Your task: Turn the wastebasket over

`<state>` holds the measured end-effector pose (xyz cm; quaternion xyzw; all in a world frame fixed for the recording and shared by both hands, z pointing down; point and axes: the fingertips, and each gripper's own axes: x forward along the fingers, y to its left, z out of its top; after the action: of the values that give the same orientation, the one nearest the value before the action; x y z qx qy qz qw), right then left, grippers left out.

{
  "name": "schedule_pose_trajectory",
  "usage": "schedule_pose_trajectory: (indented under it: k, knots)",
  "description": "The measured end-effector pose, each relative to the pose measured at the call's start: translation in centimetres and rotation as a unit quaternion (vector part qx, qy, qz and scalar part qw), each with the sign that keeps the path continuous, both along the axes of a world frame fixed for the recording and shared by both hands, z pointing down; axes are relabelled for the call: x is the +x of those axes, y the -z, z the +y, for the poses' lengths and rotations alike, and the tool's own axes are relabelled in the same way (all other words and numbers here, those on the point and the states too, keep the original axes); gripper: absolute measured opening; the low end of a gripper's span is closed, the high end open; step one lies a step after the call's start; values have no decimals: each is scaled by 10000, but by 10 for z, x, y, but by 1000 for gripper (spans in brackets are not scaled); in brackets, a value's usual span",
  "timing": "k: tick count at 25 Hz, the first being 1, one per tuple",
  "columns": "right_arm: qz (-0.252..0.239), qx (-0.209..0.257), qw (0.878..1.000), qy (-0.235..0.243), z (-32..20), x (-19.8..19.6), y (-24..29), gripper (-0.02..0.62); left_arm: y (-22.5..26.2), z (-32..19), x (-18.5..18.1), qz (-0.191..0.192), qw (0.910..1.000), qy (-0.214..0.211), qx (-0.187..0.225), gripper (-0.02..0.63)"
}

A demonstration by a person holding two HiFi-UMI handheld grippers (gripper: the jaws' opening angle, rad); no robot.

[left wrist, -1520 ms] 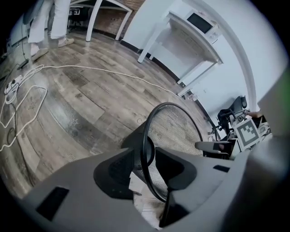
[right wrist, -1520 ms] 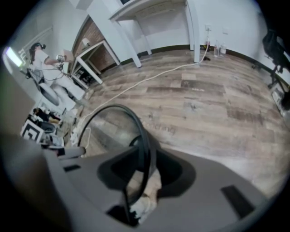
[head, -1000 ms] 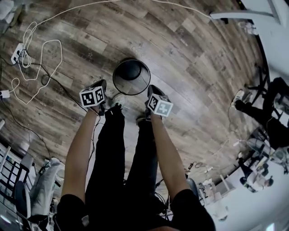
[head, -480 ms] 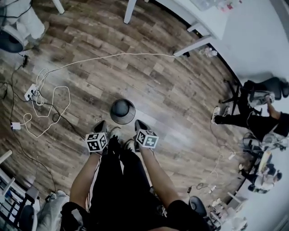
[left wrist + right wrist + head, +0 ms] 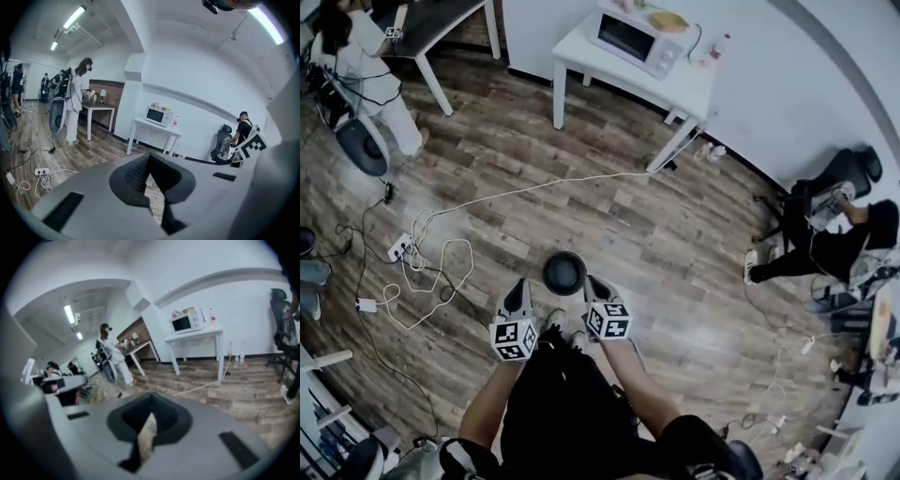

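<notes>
The wastebasket (image 5: 564, 272) is a dark round shape on the wooden floor, just ahead of my feet in the head view; from straight above I cannot tell which end is up. My left gripper (image 5: 518, 291) hangs high over the floor beside the basket's left, and my right gripper (image 5: 593, 284) beside its right. Neither touches it. In the left gripper view the left gripper (image 5: 149, 158) has its jaws shut with nothing between them. The right gripper (image 5: 151, 401) looks the same in the right gripper view. The basket appears in neither gripper view.
White cables and a power strip (image 5: 398, 248) lie on the floor to the left. A white table with a microwave (image 5: 637, 37) stands at the back. One person stands at the far left (image 5: 356, 56); another sits at the right (image 5: 834, 239).
Both grippers have risen far above the basket as the person straightened up. The basket now looks smaller and much more of the room is in view.
</notes>
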<state>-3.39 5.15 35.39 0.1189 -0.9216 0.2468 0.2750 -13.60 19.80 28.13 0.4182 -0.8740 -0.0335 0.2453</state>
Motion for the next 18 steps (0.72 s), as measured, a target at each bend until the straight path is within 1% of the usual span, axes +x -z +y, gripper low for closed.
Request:
schedule_pose_trajectory:
  k: [3, 6, 9, 11, 13, 16, 18]
  knots:
    - [-385, 133, 9992, -43, 3, 19, 45, 32, 40, 8, 39, -212, 9995, -216, 64, 34]
    - [-730, 254, 9970, -34, 16, 40, 82, 32, 83, 19, 77, -616, 9964, -500, 295, 34]
    - [-913, 307, 9953, -59, 30, 63, 105, 32, 120, 34, 104, -1058, 9919, -565, 412, 32]
    - [-967, 318, 9948, -66, 42, 80, 117, 32, 138, 44, 118, -1309, 9891, -531, 410, 34]
    - [-1012, 296, 9944, -29, 54, 99, 127, 32, 153, 54, 130, -1450, 9874, -482, 424, 34]
    - [-1055, 355, 9938, -1, 70, 120, 142, 32, 167, 67, 136, -1508, 9868, -352, 476, 34]
    - [-1064, 470, 9932, 4, 77, 128, 153, 32, 171, 71, 134, -1538, 9862, -351, 495, 34]
